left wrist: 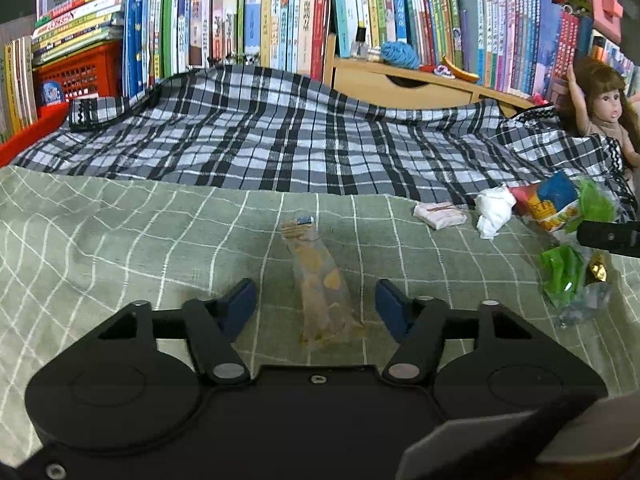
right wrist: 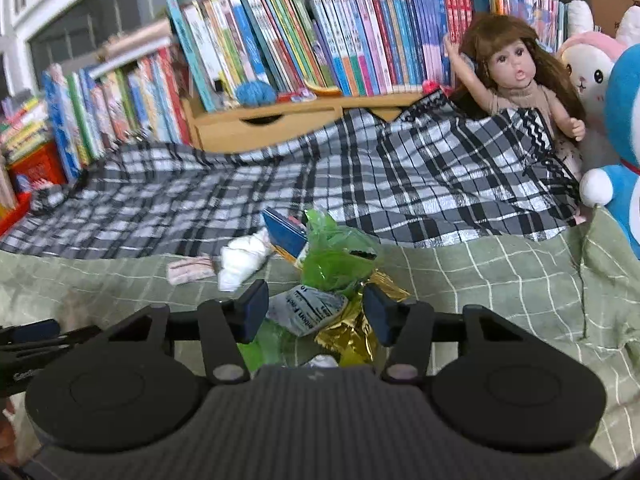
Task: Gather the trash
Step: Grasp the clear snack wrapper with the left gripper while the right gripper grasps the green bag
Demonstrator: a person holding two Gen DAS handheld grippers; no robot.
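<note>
A clear, crumpled plastic wrapper (left wrist: pixel 320 280) lies on the green checked sheet (left wrist: pixel 120 248). My left gripper (left wrist: pixel 316 300) stands open around it, and its blue pads (left wrist: pixel 240 304) are clear of the wrapper on both sides. To the right lies a pile of trash: a white tissue (left wrist: pixel 494 208), a pink packet (left wrist: pixel 440 214), a snack bag (left wrist: pixel 548 200) and green plastic (left wrist: pixel 560 272). My right gripper (right wrist: pixel 316 312) is open over this pile. A grey printed wrapper (right wrist: pixel 308 312) and gold foil (right wrist: pixel 352 340) sit between its fingers, with green plastic (right wrist: pixel 336 252) just beyond.
A black-and-white plaid cloth (left wrist: pixel 280 140) covers the far half of the bed. Behind it stand rows of books (left wrist: pixel 260 20), a wooden drawer box (left wrist: pixel 400 84) and a red crate (left wrist: pixel 80 72). A doll (right wrist: pixel 516 80) and plush toys (right wrist: pixel 616 140) sit at the right.
</note>
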